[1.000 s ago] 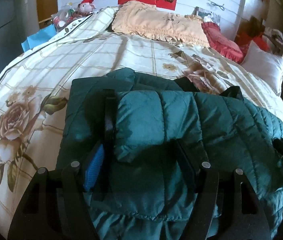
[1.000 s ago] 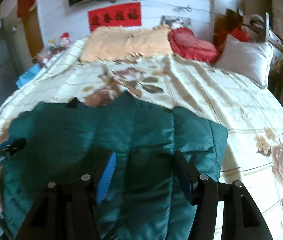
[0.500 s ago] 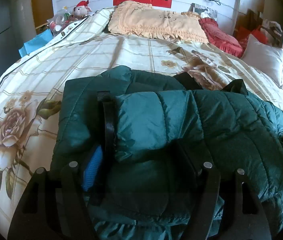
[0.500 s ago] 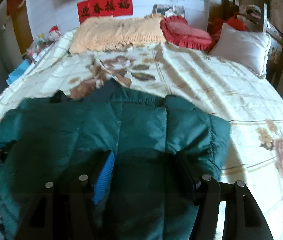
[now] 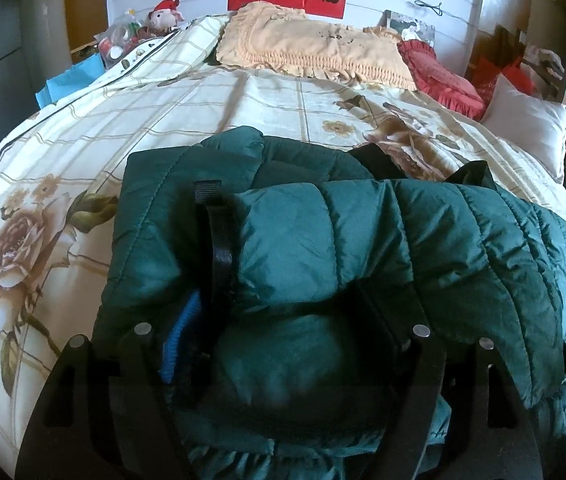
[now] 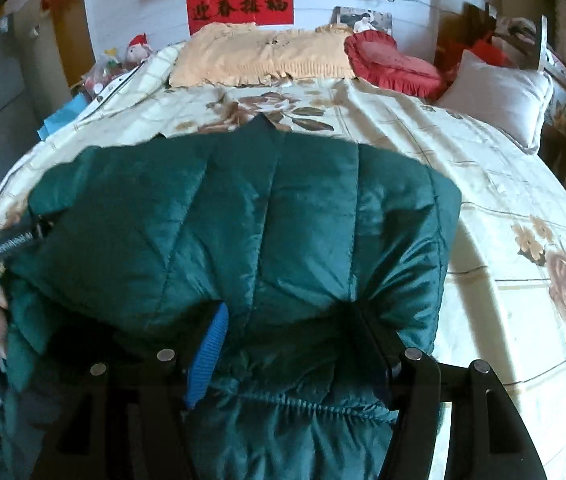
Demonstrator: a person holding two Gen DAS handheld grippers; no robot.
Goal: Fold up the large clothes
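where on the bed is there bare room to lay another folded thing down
Free: the floral bedspread between the green jacket and the peach pillow; also right of the jacket, before the white pillow. Crowded: the near edge under the jacket.

The green jacket (image 5: 363,240) hides the left tool's (image 5: 283,312) right fingertip.

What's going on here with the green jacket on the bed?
A person holding a gripper in each hand is folding a dark green puffer jacket on a floral bedspread. The left gripper has a folded bulge between its opening jaws. The right gripper straddles the jacket near its gathered hem.
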